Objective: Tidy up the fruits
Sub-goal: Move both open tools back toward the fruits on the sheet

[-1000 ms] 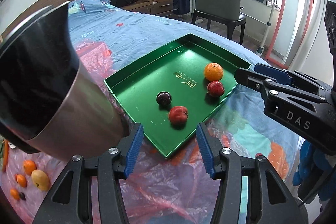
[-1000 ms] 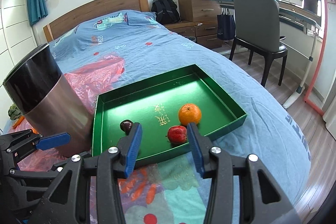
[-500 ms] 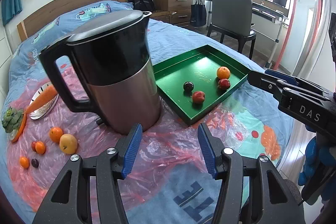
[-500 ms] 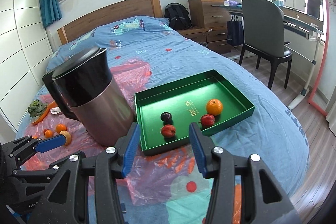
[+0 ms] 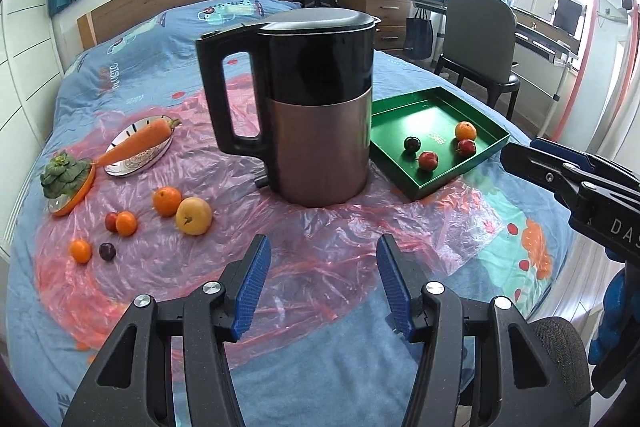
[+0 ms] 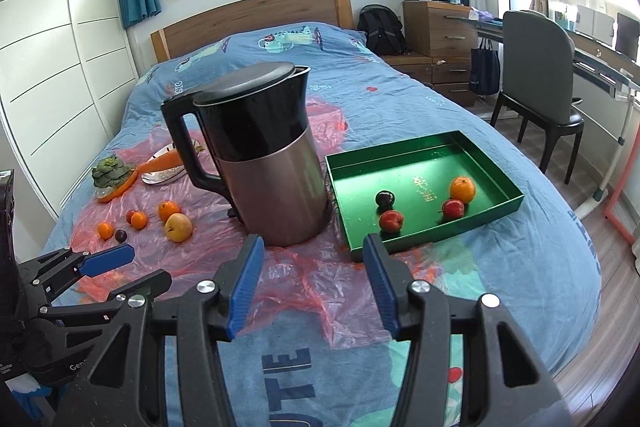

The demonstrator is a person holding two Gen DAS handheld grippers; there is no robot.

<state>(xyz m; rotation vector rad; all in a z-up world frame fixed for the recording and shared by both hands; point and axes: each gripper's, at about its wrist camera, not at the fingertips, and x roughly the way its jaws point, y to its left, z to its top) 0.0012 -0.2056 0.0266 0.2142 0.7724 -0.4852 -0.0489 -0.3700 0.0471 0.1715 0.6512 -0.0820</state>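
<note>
A green tray (image 5: 484,157) (image 6: 424,151) lies on the bed at the right and holds an orange (image 6: 462,189), a dark plum (image 6: 385,199) and two red fruits (image 6: 391,220). Loose fruit lies on pink plastic at the left: a yellow apple (image 5: 194,215) (image 6: 178,227), an orange (image 5: 167,201), small oranges and plums. My left gripper (image 5: 320,283) is open and empty, low over the plastic, well short of the fruit. My right gripper (image 6: 312,285) is open and empty in front of the tray; it also shows in the left wrist view (image 5: 568,179).
A tall kettle (image 5: 316,107) (image 6: 260,151) stands between the loose fruit and the tray. A carrot on a plate (image 5: 140,143) and a leafy green on an orange dish (image 5: 66,179) lie far left. A chair (image 6: 540,95) and desk stand beyond the bed's right edge.
Both grippers have pulled back from the tray and swung left. The kettle and the loose fruit on the plastic have come fully into view. Both stay open and empty.
</note>
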